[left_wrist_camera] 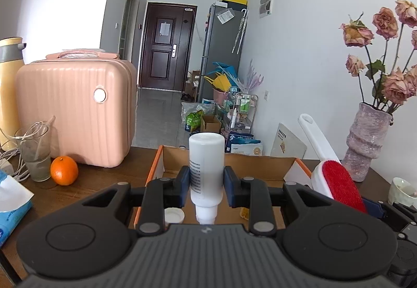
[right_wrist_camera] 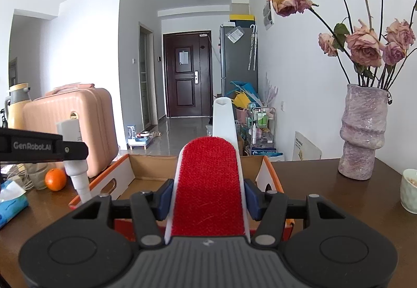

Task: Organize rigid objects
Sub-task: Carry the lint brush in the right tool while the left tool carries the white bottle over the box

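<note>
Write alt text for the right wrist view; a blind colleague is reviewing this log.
The right tool is shut on a white lint brush with a red pad, its handle pointing away, above an open cardboard box on a brown table. At left, the left tool holds a white bottle nozzle-down; a vase of dried roses stands at right.

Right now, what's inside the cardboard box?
Inside the cardboard box a white cap and something small and yellow lie on the bottom; the left tongs and white bottle hide the rest.
</note>
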### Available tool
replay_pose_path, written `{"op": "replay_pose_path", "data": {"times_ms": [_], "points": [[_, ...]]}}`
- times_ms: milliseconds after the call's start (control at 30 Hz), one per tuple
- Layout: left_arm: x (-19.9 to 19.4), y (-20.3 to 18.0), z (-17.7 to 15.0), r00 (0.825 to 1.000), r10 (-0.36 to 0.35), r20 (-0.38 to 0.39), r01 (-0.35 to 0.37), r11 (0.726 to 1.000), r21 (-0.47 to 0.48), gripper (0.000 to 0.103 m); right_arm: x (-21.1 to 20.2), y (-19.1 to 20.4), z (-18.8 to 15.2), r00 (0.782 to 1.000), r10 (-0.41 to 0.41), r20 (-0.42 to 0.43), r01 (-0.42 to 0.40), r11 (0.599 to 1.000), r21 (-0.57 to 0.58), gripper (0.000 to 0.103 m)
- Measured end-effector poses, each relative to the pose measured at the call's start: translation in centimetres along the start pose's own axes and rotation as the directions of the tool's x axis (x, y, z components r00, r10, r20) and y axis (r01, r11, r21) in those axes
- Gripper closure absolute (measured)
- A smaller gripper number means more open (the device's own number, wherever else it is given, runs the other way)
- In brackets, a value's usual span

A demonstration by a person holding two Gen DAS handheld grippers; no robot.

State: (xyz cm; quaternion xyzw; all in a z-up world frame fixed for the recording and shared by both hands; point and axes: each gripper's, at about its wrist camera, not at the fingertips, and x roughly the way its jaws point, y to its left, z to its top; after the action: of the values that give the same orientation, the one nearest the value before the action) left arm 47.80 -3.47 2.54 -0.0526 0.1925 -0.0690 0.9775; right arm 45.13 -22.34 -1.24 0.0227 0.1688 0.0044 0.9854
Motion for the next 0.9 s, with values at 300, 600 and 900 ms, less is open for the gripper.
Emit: {"op": "replay_pose_path", "data": {"times_ms": [300, 600, 900], "points": [[3.9, 0.7, 1.0, 0.999, 0.014, -0.033, -0.014, 1.0, -0.011, 0.075, 4.3, -0.8, 0.7, 0.999, -0.02, -0.027, 0.02, 1.0, 0.01, 0.048], [7.9, 1.1, 1.5, 0.997, 0.03, -0.067, -0.03, 1.0, 0.008, 0.075, 7.9, -0.8, 0.6, 0.997, -0.035, -0.061, 0.035, 0.999, -0.008, 0.048], [11.5, 1.9, 1.5, 0.992, 0.051, -0.114, -0.048, 0.998, 0.031, 0.075, 10.7, -1.3, 0.6, 0.994, -0.055, -0.09, 0.053, 0.998, -0.021, 0.048]]}}
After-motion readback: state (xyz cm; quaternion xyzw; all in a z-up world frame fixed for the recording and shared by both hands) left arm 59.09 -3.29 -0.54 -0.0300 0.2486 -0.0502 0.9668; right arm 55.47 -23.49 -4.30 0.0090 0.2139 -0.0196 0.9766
